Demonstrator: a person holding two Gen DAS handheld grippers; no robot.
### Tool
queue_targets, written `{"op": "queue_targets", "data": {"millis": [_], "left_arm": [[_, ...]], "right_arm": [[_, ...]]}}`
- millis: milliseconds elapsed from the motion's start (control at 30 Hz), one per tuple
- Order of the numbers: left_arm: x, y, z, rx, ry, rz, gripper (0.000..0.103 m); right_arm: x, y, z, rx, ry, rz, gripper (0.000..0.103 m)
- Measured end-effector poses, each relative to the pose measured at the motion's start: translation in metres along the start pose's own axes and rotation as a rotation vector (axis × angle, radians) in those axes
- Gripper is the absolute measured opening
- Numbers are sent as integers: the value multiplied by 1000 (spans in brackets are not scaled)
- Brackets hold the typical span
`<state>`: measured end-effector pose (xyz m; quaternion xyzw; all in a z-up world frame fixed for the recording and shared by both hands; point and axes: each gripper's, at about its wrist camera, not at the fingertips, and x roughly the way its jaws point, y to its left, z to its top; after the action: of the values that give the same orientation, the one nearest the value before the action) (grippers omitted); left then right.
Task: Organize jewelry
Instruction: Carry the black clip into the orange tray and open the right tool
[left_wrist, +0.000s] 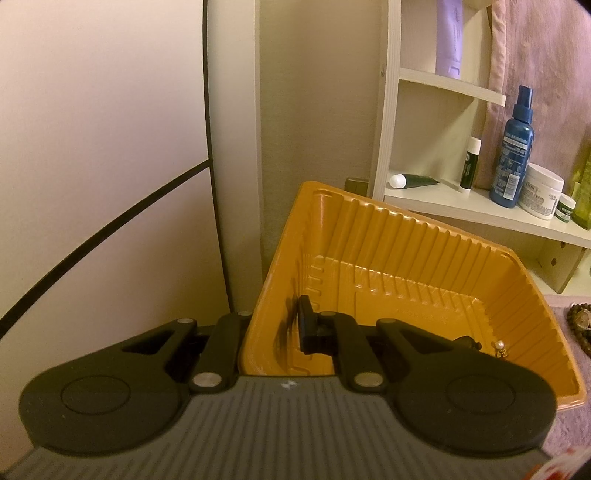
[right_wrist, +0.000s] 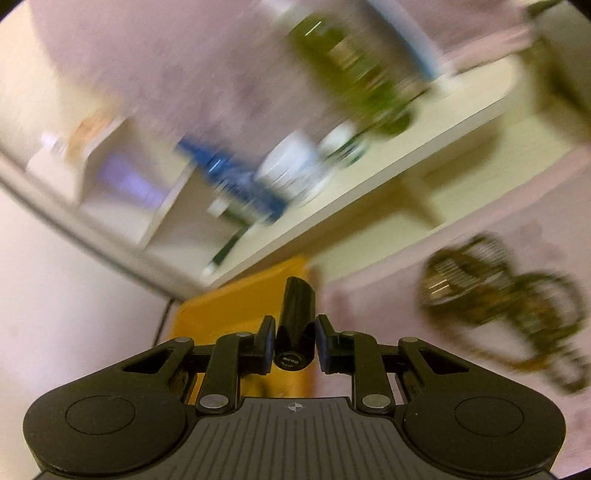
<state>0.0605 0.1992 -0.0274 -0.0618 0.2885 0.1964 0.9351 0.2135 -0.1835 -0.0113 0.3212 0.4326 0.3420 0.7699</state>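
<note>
Pale pink fuzzy cloth (right_wrist: 424, 369) is covering the work surface, with a white wooden shelf unit (left_wrist: 461, 210) of toiletries behind it.

Orange ribbed plastic tray (left_wrist: 406, 266) is sitting tilted on the cloth in front of the shelf. Left gripper (left_wrist: 275, 332) is pinching the tray's near-left wall, jaws almost fully closed on the thin plastic: one finger inside, one outside.

Right gripper (right_wrist: 295, 343) is holding a glossy black cylindrical tube (right_wrist: 297, 314), lipstick-like, jaws narrow and pressing on both its sides. The tube is pointing forward, above the tray's edge in the right wrist view; that frame is heavily motion-blurred.

Progress, my read: early. The tray is holding only a small pearl-and-gold piece (left_wrist: 500, 347), probably an earring, against the right wall beside a small dark item I can't identify. A pile of brown beaded strands (right_wrist: 509, 306) is lying loose on the cloth, right of the tray, not yet sorted. The tube looks headed for the tray; not in yet.

Materials:
- tray: thin, rigid, vertical ribs, glossy floor
- beads: matte, rounded, tangled
- cloth: soft nap, so small pieces could snag

Shelf is carrying a blue spray bottle (left_wrist: 515, 155) and a white jar (left_wrist: 541, 195).
</note>
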Motion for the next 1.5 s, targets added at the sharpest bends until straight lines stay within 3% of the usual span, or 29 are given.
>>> {"op": "queue_targets", "data": {"millis": [300, 433, 667, 967, 1067, 1167, 1500], "left_arm": [[-1, 4, -3, -11, 0, -13, 10], [-1, 5, -2, -12, 3, -19, 10], [0, 5, -2, -14, 2, -26, 9], [1, 5, -1, -16, 5, -24, 9], [0, 5, -1, -17, 5, -22, 9], [0, 4, 0, -17, 5, -20, 9], [0, 3, 0, -14, 6, -13, 10]], "right_arm": [[98, 65, -35, -114, 191, 89, 23], [128, 84, -43, -171, 215, 88, 23], [159, 101, -53, -316, 220, 15, 23], [172, 109, -67, -471, 232, -33, 25], [172, 113, -70, -497, 223, -32, 34], [164, 115, -71, -496, 202, -21, 42], [121, 105, -63, -441, 132, -7, 49]]}}
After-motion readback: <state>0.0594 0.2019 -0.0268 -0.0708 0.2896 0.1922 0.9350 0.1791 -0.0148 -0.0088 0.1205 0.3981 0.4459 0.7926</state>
